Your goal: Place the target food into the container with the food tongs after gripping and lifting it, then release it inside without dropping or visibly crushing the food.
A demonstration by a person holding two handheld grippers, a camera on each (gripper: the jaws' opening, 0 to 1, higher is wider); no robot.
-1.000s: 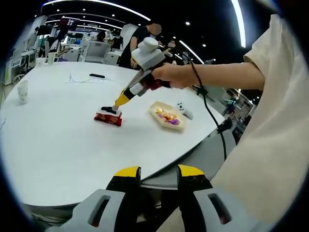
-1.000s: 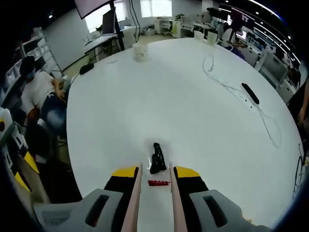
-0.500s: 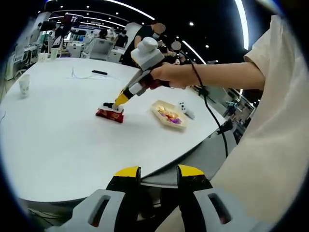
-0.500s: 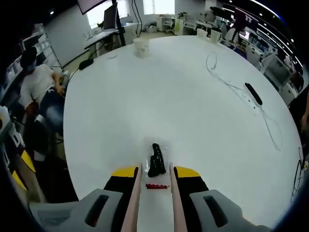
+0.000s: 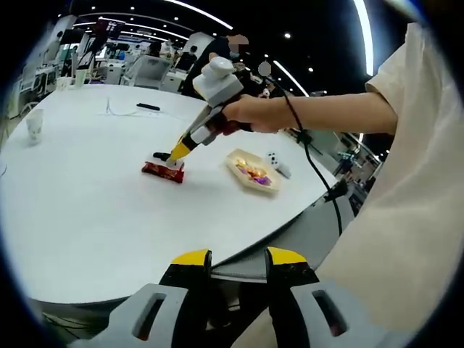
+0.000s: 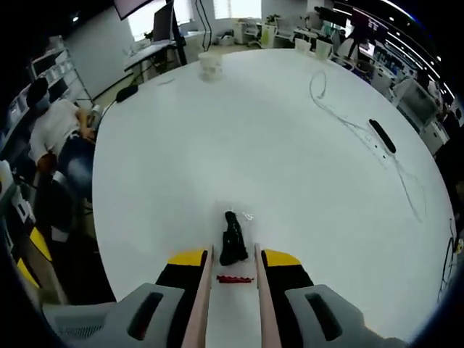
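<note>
Tongs [image 6: 232, 272] narrowly flank the red foil snack packet [image 5: 162, 170] at twelve o'clock; squeezing hard risks crushing it.

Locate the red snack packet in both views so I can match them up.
Left gripper view: the red snack packet lies left of centre on the white table, under the tip of the right gripper, left of the food tray.
Right gripper view: a red sliver of it shows low in the picture between the tongs.
Shared landmark: the black remote by the white cable.
</note>
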